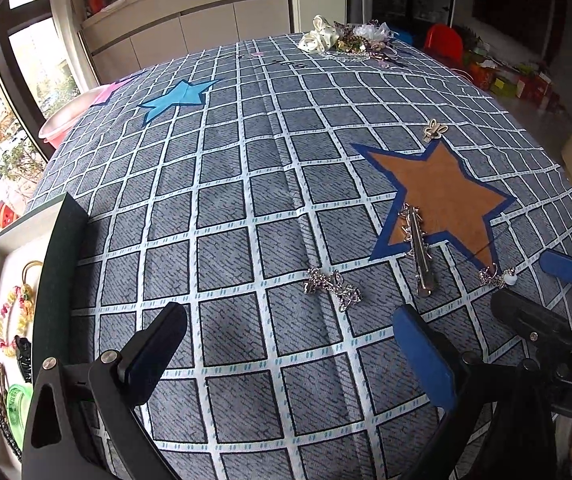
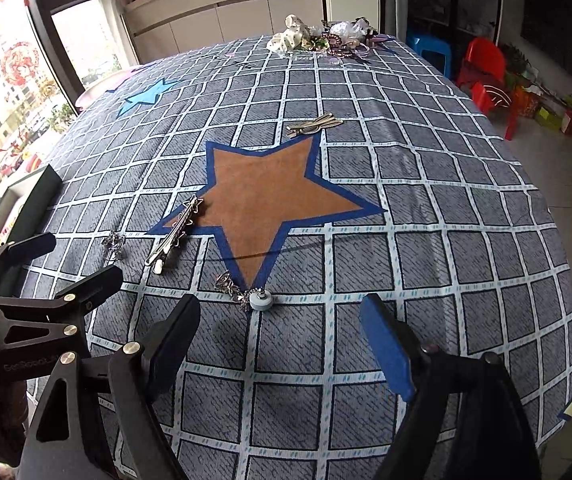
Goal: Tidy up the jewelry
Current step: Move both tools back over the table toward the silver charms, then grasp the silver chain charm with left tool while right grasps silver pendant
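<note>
Grey checked cloth covers the worktop. I hold my right hand-held gripper wide open and empty above a tangled silver chain with a grey bead; my left hand-held gripper, equally spread, hovers near a crumpled silver chain.

Right claw wide open — empty, necklace just ahead

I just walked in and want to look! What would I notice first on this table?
The big orange star with a blue edge, printed in the middle of the checked tablecloth. A long silver hair clip lies across its lower left point. At the far end sits a heap of bows and trinkets.
</note>
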Available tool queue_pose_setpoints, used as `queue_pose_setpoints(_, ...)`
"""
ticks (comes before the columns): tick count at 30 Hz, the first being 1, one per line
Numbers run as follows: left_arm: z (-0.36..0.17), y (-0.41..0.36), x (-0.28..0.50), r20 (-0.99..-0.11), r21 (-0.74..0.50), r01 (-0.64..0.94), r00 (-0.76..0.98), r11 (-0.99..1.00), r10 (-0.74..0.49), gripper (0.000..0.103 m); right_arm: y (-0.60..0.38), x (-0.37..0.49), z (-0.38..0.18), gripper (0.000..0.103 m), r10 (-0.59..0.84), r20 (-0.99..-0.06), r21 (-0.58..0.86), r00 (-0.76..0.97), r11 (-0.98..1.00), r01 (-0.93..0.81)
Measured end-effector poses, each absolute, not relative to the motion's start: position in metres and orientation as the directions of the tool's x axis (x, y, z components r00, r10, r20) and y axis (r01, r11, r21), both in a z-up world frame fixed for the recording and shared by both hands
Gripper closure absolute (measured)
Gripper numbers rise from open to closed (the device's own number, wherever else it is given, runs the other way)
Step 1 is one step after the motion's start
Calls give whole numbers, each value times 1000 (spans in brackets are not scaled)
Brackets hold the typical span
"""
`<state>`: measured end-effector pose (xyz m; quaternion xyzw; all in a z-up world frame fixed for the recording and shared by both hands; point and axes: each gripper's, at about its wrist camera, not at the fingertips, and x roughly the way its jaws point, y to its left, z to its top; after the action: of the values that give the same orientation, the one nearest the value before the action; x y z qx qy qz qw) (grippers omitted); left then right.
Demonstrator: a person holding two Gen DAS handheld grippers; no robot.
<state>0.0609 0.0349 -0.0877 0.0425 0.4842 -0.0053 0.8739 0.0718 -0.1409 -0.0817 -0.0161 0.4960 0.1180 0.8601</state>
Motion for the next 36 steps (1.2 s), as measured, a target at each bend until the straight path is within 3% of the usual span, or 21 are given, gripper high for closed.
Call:
queue_pose_setpoints(2,-89,33,63,-847,76,55,530,996,36,7,-138,73,-83,19,181,-858,73,480,969,-235)
queue_pose_setpoints(4,-90,32,65,-847,68,61,531,996,26,7,-134,73,-84,19,175,-855,53,488,966,-254)
queue_pose_setpoints(12,-87,25,68,-846,26,114,531,993,-39,35,-120,72,-85,39,154,-837,-23,525,949,-315)
queue_pose_setpoints(15,-86,22,67,-848,15,133,527,991,-58,44,-116,70,-84,50,163,-838,-19,521,945,-325)
queue_pose_setpoints(17,-85,20,66,-847,11,140,528,990,-65,62,-113,68,-84,67,166,-838,-19,520,943,-331)
queue_pose_setpoints(18,-85,19,66,-847,9,146,527,989,-70,65,-112,68,-83,71,167,-839,-17,518,943,-333)
queue_pose_setpoints(19,-84,19,65,-847,9,149,526,989,-72,65,-111,68,-83,75,166,-839,-18,517,943,-331)
queue_pose_setpoints(20,-84,19,65,-847,4,150,526,989,-76,65,-110,67,-83,88,167,-839,-15,517,944,-329)
queue_pose_setpoints(21,-84,20,64,-847,-3,152,525,988,-83,65,-110,67,-83,90,167,-840,-10,516,946,-323)
queue_pose_setpoints(36,-62,35,37,-822,-40,146,557,989,-116,65,-137,56,-71,90,235,-831,128,505,963,-237)
